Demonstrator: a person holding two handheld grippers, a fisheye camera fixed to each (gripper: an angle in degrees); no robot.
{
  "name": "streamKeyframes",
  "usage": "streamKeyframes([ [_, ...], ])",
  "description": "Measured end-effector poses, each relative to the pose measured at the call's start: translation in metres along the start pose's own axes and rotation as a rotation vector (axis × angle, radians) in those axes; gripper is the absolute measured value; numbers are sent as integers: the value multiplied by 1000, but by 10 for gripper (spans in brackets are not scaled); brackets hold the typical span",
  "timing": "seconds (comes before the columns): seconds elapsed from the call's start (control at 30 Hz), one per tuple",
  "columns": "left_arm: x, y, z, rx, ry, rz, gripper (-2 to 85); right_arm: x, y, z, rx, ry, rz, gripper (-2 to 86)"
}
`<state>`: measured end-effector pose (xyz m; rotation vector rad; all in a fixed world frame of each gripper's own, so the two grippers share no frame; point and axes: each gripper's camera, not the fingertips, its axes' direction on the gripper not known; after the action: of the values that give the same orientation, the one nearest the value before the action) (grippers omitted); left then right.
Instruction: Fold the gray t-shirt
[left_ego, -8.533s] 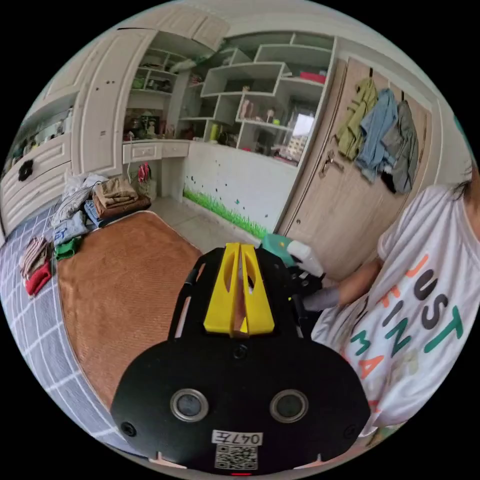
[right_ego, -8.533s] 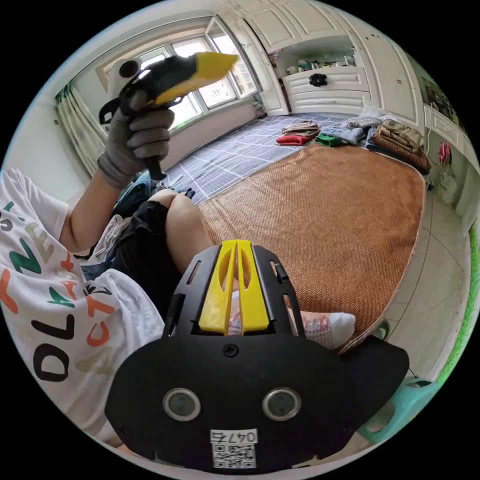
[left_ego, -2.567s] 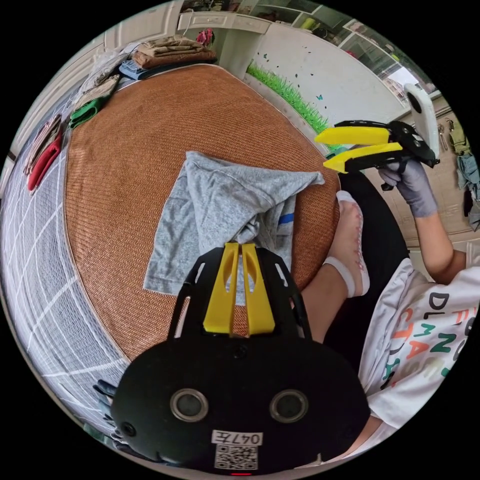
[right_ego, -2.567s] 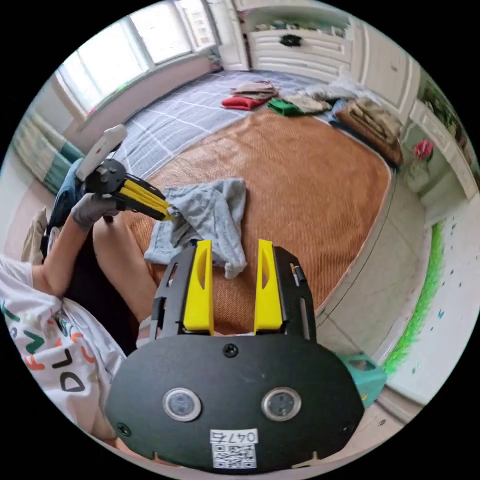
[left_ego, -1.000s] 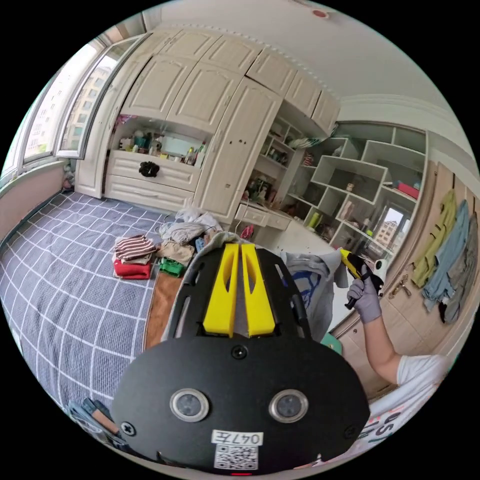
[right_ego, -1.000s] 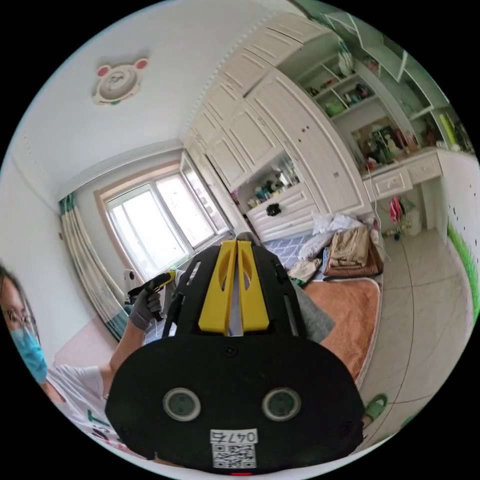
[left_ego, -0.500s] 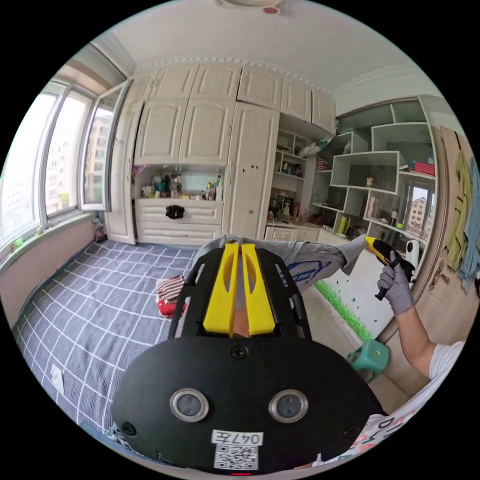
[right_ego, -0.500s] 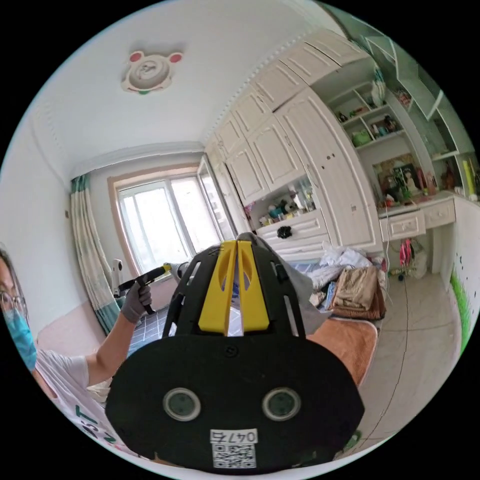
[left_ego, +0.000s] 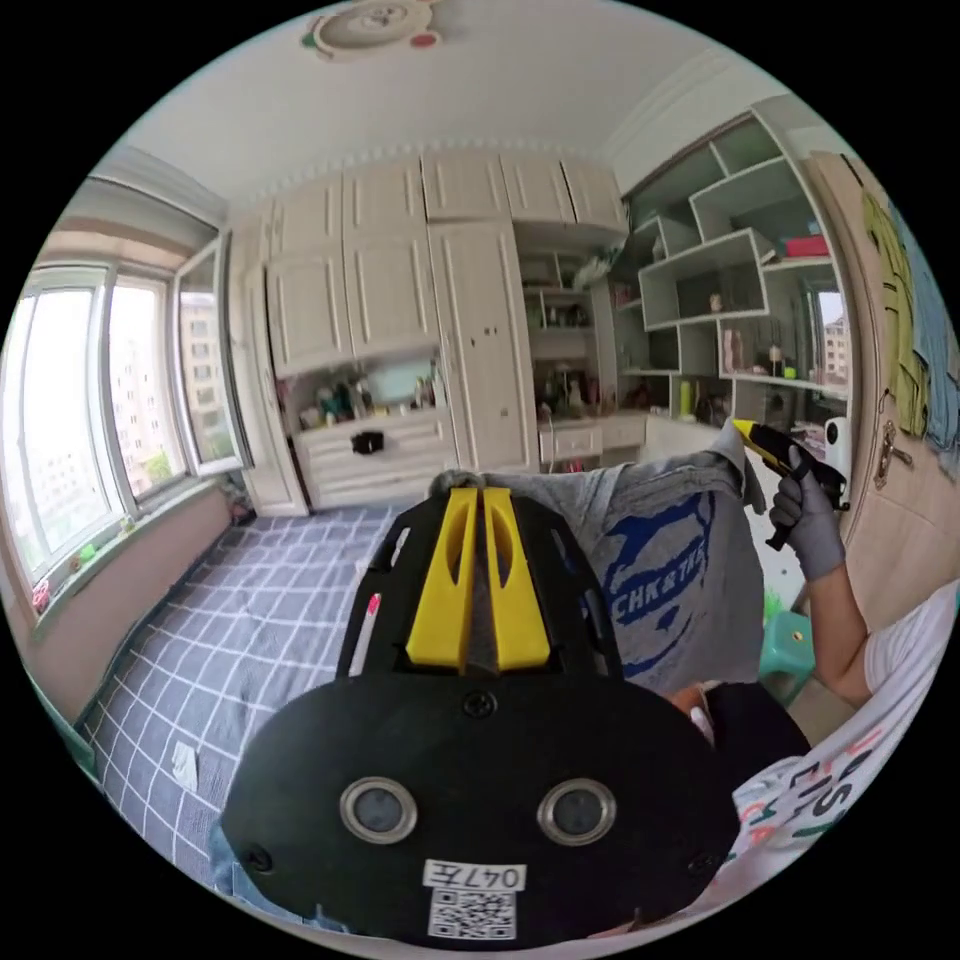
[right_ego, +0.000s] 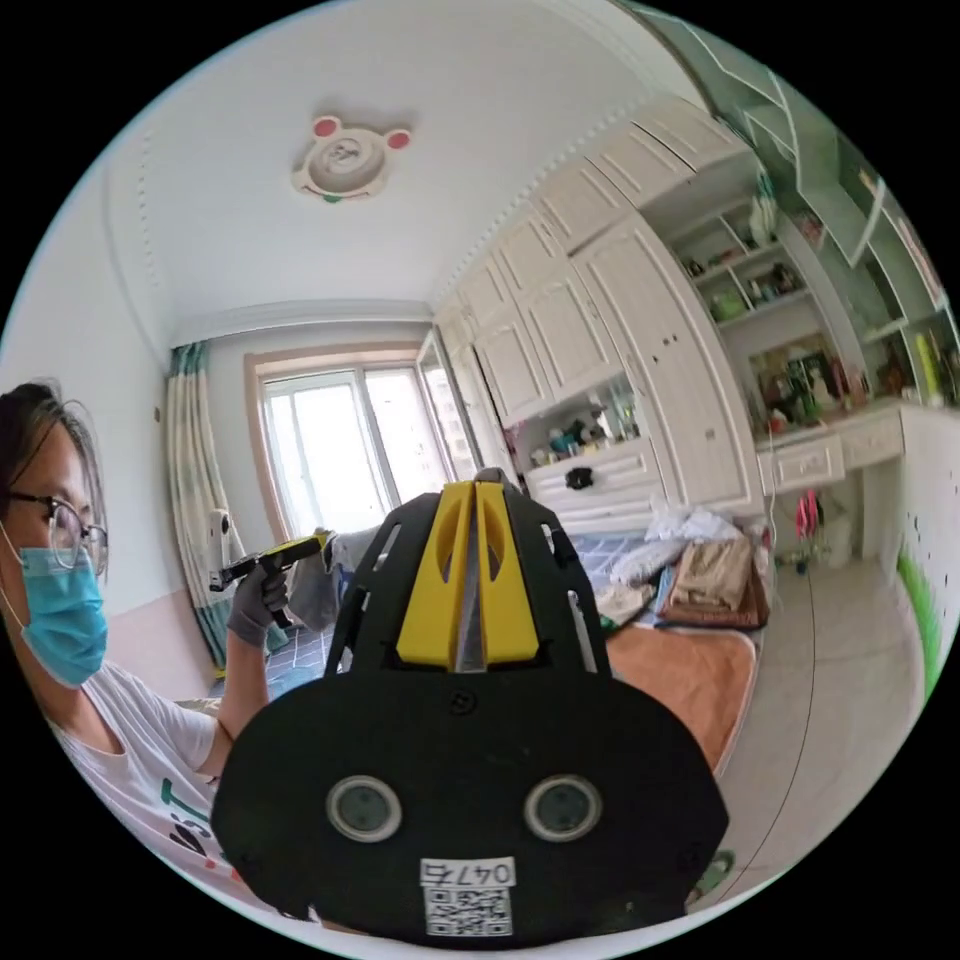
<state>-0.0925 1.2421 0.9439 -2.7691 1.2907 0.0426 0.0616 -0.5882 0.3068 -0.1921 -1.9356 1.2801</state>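
- In the left gripper view, the left claw (left_ego: 476, 500) has its yellow jaws pressed together on a top corner of the gray t-shirt (left_ego: 672, 570), which hangs in the air with its blue print facing the camera.
- Off to the side, the right claw (left_ego: 745, 432), in a gloved hand (left_ego: 805, 513), pinches the opposite corner.
- In the right gripper view, the right claw has its jaws clamped on gray fabric, above an orange mat (right_ego: 690, 680) on the bed.
- The step looks like holding the shirt up spread out; next it probably needs lowering flat onto the mat.
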Motion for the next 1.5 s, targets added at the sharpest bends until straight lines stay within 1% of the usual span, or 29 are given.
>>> streamKeyframes([
  [0.07, 1, 14, 115, -194, 48, -51, -5, 35, 30, 43, -78, 45, 102, -10],
  [0.1, 0, 21, 149, -249, 58, -70, -4, 46, 39, 55, -102, 60, 132, -8],
  [0.13, -3, 38, 224, -372, 67, -112, 3, 68, 58, 84, -158, 97, 187, -5],
  [0.17, -5, 61, 303, -496, 71, -155, 21, 93, 80, 116, -227, 146, 242, 3],
  [0.2, -5, 74, 344, -556, 75, -178, 36, 106, 92, 134, -263, 169, 273, 7],
  [0.27, 0, 139, 502, -815, 67, -280, 116, 161, 147, 209, -404, 273, 355, 65],
  [0.3, 3, 158, 536, -890, 59, -310, 122, 174, 162, 228, -457, 314, 374, 75],
  [0.33, 8, 194, 593, -1030, 66, -367, 132, 200, 192, 258, -574, 359, 421, 87],
  [0.37, 14, 217, 626, -1075, 96, -420, 131, 219, 216, 274, -639, 369, 476, 91],
  [0.4, 17, 224, 636, -1062, 110, -442, 131, 225, 224, 277, -644, 370, 501, 87],
  [0.43, 20, 231, 644, -1003, 122, -470, 124, 230, 236, 275, -612, 362, 524, 80],
  [0.5, 25, 237, 649, -923, 120, -484, 112, 228, 246, 273, -610, 348, 479, 67],
  [0.6, 53, 244, 662, -866, 224, -430, 85, 218, 269, 279, -759, 285, 418, 48],
  [0.67, 100, 254, 695, -932, 357, -318, 76, 207, 298, 290, -917, 230, 401, 42],
  [0.7, 114, 257, 706, -963, 361, -286, 75, 202, 306, 293, -956, 221, 393, 41],
  [0.77, 172, 274, 750, -1089, 350, -142, 69, 178, 333, 307, -1087, 222, 319, 34],
  [0.8, 187, 278, 760, -1116, 360, -110, 68, 171, 338, 312, -1113, 221, 295, 32],
  [0.87, 247, 288, 798, -1202, 485, -3, 65, 143, 352, 332, -1182, 183, 194, 21],
  [0.93, 289, 291, 825, -1259, 559, 83, 62, 127, 362, 352, -1237, 169, 121, 16],
  [1.0, 326, 297, 855, -1337, 564, 175, 54, 120, 379, 376, -1338, 198, 45, 11],
  [1.03, 348, 304, 877, -1385, 563, 220, 45, 118, 393, 390, -1420, 236, 5, 8],
  [1.07, 366, 312, 896, -1431, 589, 240, 29, 117, 405, 402, -1489, 250, -15, 4],
  [1.13, 390, 324, 917, -1497, 627, 254, 2, 112, 405, 411, -1496, 259, -4, 0],
  [1.2, 410, 330, 929, -1523, 670, 282, -6, 108, 408, 420, -1574, 248, 7, -2],
  [1.27, 431, 337, 938, -1571, 832, 282, -9, 101, 412, 427, -1661, 214, 13, -2],
  [1.33, 443, 343, 942, -1612, 944, 288, -9, 98, 410, 430, -1703, 175, 37, -2],
  [1.4, 443, 335, 942, -1575, 988, 269, -10, 98, 403, 433, -1722, 133, 65, -2],
  [1.47, 416, 303, 937, -1398, 994, 161, -10, 98, 382, 437, -1637, 125, 80, -2],
  [1.5, 406, 293, 936, -1339, 989, 121, -10, 99, 375, 439, -1604, 123, 85, -2],
])
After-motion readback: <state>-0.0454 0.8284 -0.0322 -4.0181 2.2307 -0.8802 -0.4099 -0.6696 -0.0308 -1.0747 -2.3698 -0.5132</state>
